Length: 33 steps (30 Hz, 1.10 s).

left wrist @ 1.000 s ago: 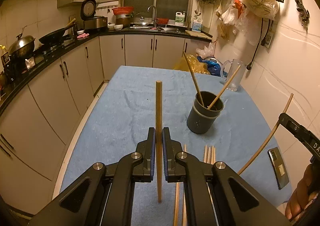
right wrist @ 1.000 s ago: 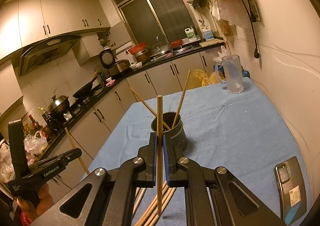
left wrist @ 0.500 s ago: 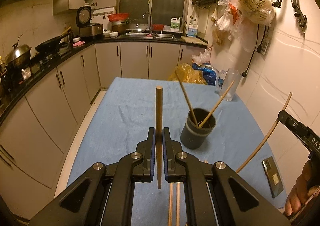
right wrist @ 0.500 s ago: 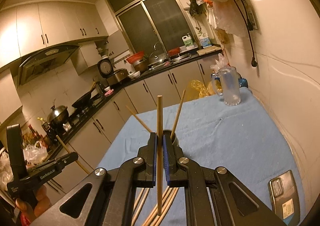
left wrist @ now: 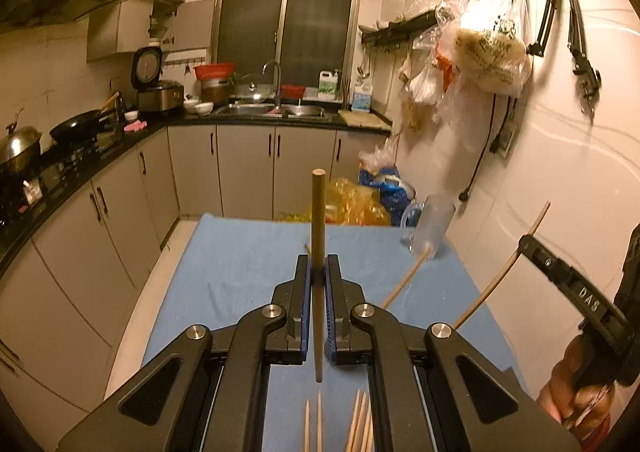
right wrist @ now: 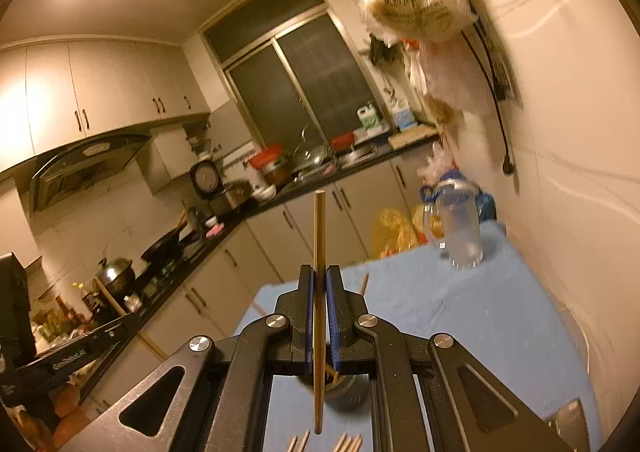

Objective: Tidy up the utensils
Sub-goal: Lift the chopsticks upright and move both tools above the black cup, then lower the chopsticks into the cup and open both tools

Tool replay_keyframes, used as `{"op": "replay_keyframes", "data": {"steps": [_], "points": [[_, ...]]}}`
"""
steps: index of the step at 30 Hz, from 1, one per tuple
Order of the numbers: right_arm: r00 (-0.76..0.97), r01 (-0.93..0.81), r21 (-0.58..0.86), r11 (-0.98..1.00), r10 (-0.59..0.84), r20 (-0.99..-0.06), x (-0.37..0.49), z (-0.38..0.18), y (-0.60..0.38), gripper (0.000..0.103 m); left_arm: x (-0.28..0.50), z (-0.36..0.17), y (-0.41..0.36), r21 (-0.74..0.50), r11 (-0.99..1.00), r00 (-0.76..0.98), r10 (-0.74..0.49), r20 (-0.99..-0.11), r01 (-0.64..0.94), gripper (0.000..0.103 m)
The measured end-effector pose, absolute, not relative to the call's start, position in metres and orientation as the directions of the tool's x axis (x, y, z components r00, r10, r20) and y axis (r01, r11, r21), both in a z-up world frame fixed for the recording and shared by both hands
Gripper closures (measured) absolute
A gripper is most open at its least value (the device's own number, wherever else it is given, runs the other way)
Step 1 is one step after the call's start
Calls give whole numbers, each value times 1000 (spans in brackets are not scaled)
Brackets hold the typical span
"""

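My left gripper (left wrist: 318, 266) is shut on a wooden chopstick (left wrist: 318, 219) held upright above the blue tablecloth (left wrist: 240, 264). My right gripper (right wrist: 319, 276) is shut on another wooden chopstick (right wrist: 319, 236), also upright; this gripper shows at the right edge of the left wrist view (left wrist: 560, 276). The dark grey utensil cup (right wrist: 344, 392) sits just below the right gripper's jaws, mostly hidden by them. In the left wrist view only one chopstick tip (left wrist: 408, 276) of those standing in the cup shows beyond the jaws. Several loose chopsticks (left wrist: 356, 428) lie on the cloth near me.
A clear plastic jug (left wrist: 430, 226) stands at the table's far right corner. A phone (right wrist: 572, 424) lies on the cloth at the right. The wall runs along the table's right side. Kitchen cabinets (left wrist: 120, 211) line the left and far sides.
Both grippers have risen and tilted up with their chopsticks. The cup has dropped below the jaws in both views, and the right gripper is now almost over it.
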State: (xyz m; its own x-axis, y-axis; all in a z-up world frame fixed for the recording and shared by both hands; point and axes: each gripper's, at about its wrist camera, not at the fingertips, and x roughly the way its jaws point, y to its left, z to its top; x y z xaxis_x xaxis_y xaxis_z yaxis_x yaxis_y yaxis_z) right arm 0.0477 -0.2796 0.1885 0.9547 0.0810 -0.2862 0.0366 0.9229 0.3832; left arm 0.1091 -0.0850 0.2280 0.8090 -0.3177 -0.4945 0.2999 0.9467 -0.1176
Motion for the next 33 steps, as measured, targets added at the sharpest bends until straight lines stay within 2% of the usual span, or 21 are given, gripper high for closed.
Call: {"op": "replay_keyframes", "data": {"steps": [6,11,25,33], "points": [[960,51,383,923,60,-273,78,196,-281,96,140,239,-106,-149,937,806,-348,-479,316,97],[960,67,369,927,41,-276,102,189,-282,96,166,225,-122,-188,930,784,-368,-500,316,97],[913,96,369,925,66,-403,145,129,-280,96,214,150,-130,-241,925,693,-381,-613,295,97],[885,104,373,922,85,-458,155,104,-277,96,225,128,-131,-254,922,668,-387,-635,293,97]]}}
